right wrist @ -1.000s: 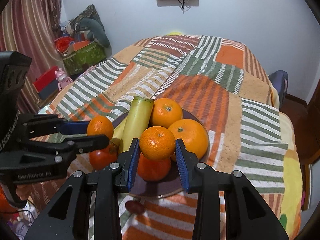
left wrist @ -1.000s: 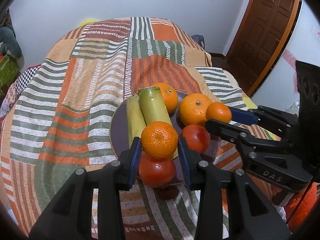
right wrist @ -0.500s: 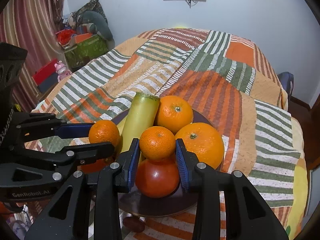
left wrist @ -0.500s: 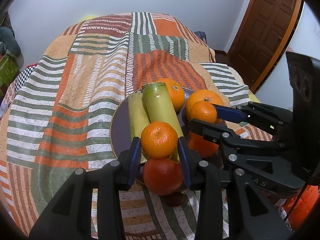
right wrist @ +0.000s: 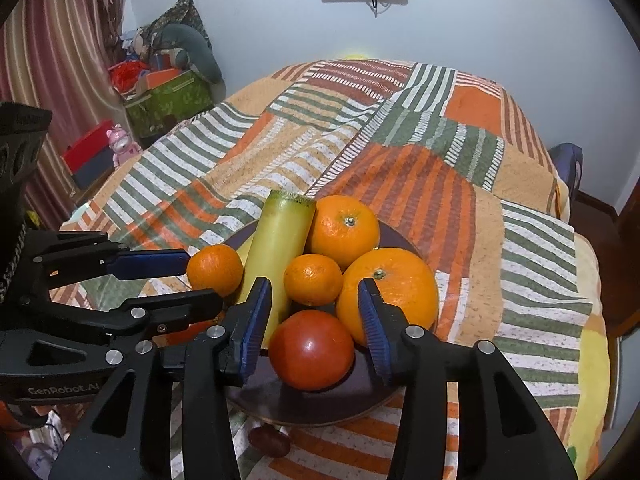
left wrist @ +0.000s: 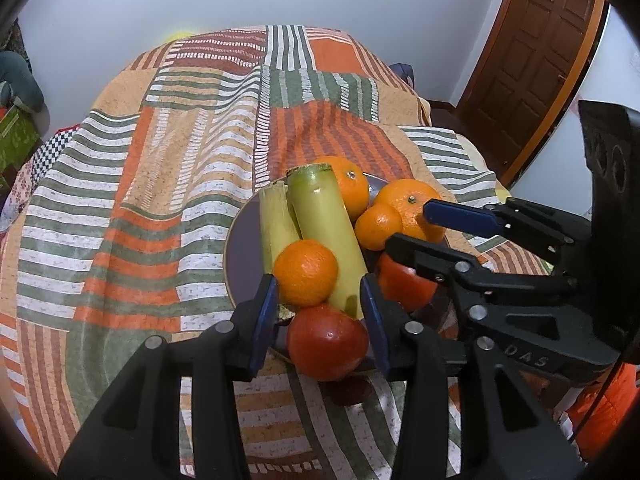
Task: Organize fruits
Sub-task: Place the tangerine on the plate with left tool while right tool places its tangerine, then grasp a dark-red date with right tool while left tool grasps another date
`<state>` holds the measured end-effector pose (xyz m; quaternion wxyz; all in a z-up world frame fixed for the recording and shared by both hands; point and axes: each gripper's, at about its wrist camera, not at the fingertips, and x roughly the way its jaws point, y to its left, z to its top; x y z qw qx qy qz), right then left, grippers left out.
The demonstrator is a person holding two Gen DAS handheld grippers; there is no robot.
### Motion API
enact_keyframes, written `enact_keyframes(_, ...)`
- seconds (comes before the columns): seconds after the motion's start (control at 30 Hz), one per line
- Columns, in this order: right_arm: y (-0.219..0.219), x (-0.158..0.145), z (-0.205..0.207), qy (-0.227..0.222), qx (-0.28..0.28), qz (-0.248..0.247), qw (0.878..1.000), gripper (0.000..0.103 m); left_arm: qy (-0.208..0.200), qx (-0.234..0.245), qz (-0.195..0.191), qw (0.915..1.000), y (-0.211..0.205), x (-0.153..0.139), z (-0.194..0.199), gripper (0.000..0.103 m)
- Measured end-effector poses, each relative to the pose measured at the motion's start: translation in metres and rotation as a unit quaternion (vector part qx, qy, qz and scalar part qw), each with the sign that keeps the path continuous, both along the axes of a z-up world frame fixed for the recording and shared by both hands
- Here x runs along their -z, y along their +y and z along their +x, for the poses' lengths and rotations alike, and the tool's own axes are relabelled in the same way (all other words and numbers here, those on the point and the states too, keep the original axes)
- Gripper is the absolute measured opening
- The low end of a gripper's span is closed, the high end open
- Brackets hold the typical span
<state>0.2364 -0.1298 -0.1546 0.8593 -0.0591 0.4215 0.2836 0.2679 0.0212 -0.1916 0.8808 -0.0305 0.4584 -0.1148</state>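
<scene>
Fingers (right wrist: pixel 256 320) spread; tomato (left wrist: pixel 394 280) half hidden.

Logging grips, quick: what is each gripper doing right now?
Left gripper: open, small orange mandarin lies loose between its jaws.
Right gripper: open, holding nothing.

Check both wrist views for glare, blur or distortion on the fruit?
Left wrist: sharp, strong fisheye bending, dark corner vignette; small highlight on the near tomato; the left gripper casts shadow on the plate. Right wrist: equally sharp and curved; bright glare spot on its tomato, soft sheen on the big orange.
</scene>
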Motion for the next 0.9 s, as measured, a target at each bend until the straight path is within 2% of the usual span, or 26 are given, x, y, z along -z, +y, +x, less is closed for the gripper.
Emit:
enact_keyframes(0.33, -0.017, -0.019, -0.016, -0.015, 0.014, 0.003, 1.0, 0.044, -0.016, -0.002, 0.003, 0.9999, 0.002, -0.018, -0.018, 0.043)
enact_keyframes(0.47, -0.025, -0.021, -0.025, -0.015, 0.021, 0.003, 1.0, 0.045, -0.021, -0.004, 0.014, 0.9997, 0.004, -0.023, -0.029, 0.047)
enact_keyframes(0.9, -0.04, 0.003, -0.054, 0.04, 0.015, 0.004, 0.999, 0.045, 0.038, 0.005, 0.006, 0.9992, 0.0, 0.009, -0.054, 0.048)
